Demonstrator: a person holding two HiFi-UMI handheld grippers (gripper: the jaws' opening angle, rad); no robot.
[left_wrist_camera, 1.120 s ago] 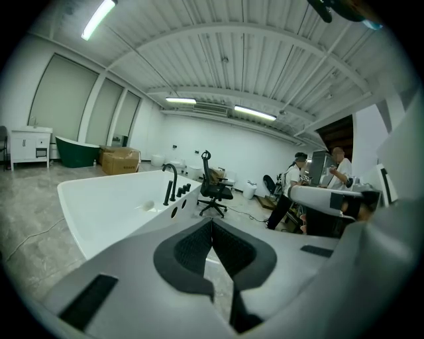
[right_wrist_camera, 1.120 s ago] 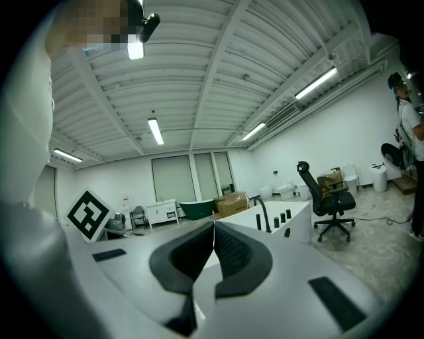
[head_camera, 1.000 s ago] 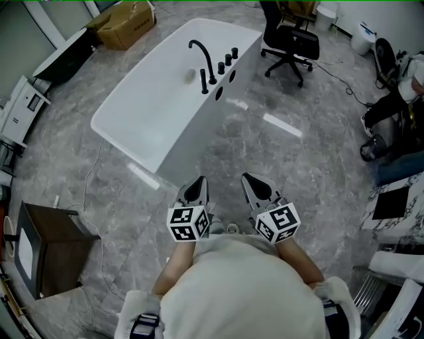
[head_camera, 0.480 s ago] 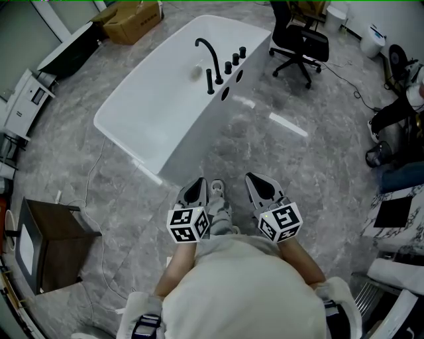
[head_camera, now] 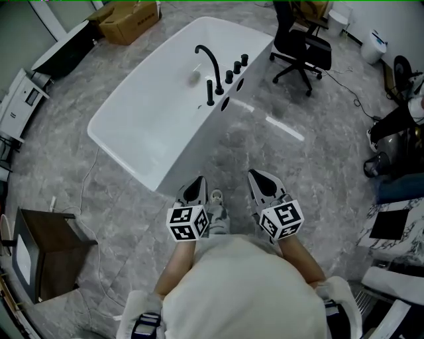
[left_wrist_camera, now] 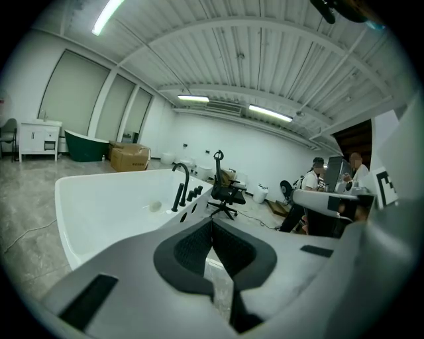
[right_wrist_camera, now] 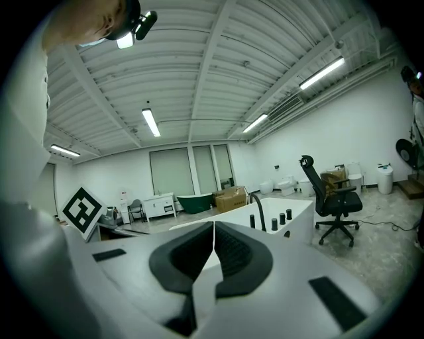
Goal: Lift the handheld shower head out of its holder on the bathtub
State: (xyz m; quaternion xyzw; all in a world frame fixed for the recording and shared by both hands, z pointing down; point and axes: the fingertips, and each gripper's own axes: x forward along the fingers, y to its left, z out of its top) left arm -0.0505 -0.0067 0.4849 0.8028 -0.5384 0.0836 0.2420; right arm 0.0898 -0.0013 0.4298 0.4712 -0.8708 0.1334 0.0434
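Observation:
The white bathtub (head_camera: 142, 126) stands on the grey floor ahead of me. On its right rim are a black arched spout (head_camera: 211, 58), three black knobs (head_camera: 236, 67) and a short black upright piece (head_camera: 210, 93) that looks like the handheld shower head in its holder. My left gripper (head_camera: 197, 183) and right gripper (head_camera: 257, 176) are side by side near my body, well short of the tub, both shut and empty. The left gripper view shows its shut pads (left_wrist_camera: 212, 225) and the spout (left_wrist_camera: 181, 184) beyond. The right gripper view shows the spout (right_wrist_camera: 258, 210) beyond its shut pads (right_wrist_camera: 213, 226).
A black office chair (head_camera: 298, 41) stands past the tub's far right end. A cardboard box (head_camera: 129, 16) lies behind the tub. A dark wooden side table (head_camera: 50, 255) and a floor cable (head_camera: 86, 192) are at left. A seated person (head_camera: 397, 129) and desks are at right.
I have walked toward the tub, so it sits nearer in the head view. Both grippers keep their place before my body, still shut. My shoe now shows between them.

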